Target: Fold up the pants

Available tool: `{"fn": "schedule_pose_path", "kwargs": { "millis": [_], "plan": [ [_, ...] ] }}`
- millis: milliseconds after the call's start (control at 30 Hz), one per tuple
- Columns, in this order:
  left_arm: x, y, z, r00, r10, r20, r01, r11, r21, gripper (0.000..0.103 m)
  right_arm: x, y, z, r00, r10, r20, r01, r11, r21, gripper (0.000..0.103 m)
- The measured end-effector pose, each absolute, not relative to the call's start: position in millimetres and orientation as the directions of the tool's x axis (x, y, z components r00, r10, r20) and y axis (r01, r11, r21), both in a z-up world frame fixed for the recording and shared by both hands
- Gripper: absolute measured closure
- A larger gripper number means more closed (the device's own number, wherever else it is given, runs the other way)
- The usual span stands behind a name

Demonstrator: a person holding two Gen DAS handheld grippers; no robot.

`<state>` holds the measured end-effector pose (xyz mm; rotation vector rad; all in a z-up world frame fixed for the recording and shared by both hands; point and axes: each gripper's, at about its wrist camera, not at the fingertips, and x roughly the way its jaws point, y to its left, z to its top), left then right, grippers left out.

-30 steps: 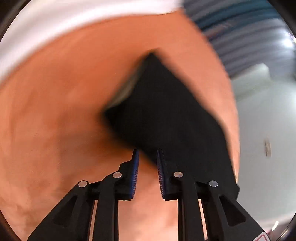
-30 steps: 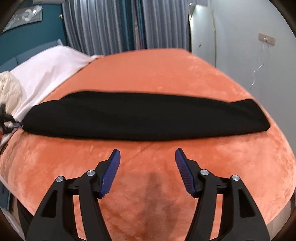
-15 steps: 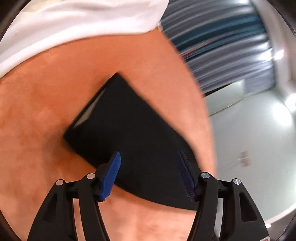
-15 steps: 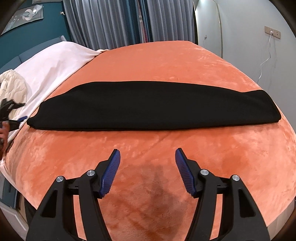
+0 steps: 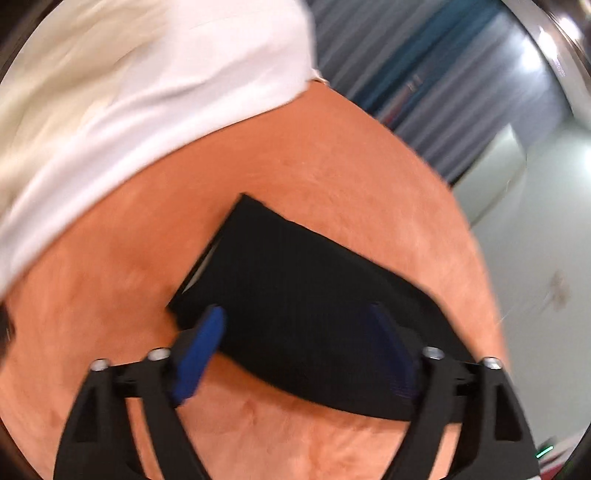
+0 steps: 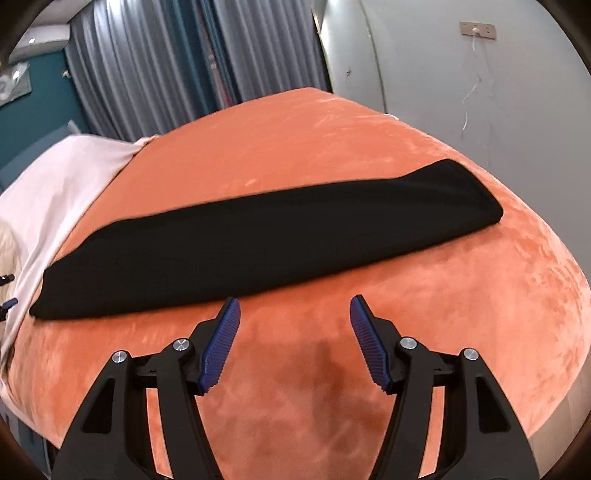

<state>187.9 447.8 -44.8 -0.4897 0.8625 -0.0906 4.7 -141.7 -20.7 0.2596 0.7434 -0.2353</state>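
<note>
The black pants [image 6: 258,236] lie folded lengthwise in a long flat strip across the orange bed cover [image 6: 295,147]. In the left wrist view the pants [image 5: 306,295] show end-on, with a pale lining at the near edge. My left gripper [image 5: 295,332] is open and empty, hovering over that end of the pants. My right gripper [image 6: 293,325] is open and empty, just in front of the strip's long near edge, above the cover.
A white sheet [image 5: 147,92] covers the bed's left part, also in the right wrist view [image 6: 55,184]. Grey curtains [image 6: 184,62] hang behind the bed. A white wall with a socket and cord [image 6: 476,31] stands at the right.
My left gripper has opened wide and pulled back from the pants' end. The right wrist view has tilted, so the strip now slants up to the right.
</note>
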Motion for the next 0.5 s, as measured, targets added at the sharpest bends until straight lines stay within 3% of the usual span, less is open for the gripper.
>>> {"fn": "schedule_pose_path", "kwargs": {
  "millis": [67,133,233,367,500],
  "plan": [
    [210,431,-76,0.582,-0.146,-0.800,-0.163,0.943,-0.291,0.022,6,-159,-25,0.703,-0.129,-0.699,0.318,0.937,0.147,0.043],
    [218,437,-111,0.498,-0.079,-0.863,-0.219,0.952,-0.214,0.024,0,-186,-33,0.674,-0.169,-0.719,0.376,0.917,0.137,0.043],
    [212,434,-105,0.534,0.014,-0.845,-0.266,0.952,-0.152,0.024,-18,-238,-35,0.643,-0.248,-0.725,0.471,0.874,0.118,0.043],
    [200,409,-65,0.612,-0.036,-0.790,-0.245,0.941,-0.232,0.021,-13,-290,-12,0.638,-0.335,-0.693,0.518,0.853,0.065,0.042],
    [199,369,-51,0.636,-0.095,-0.766,-0.208,0.935,-0.289,0.016,45,-275,22,0.756,-0.137,-0.640,0.317,0.932,0.175,0.043]
  ]
}}
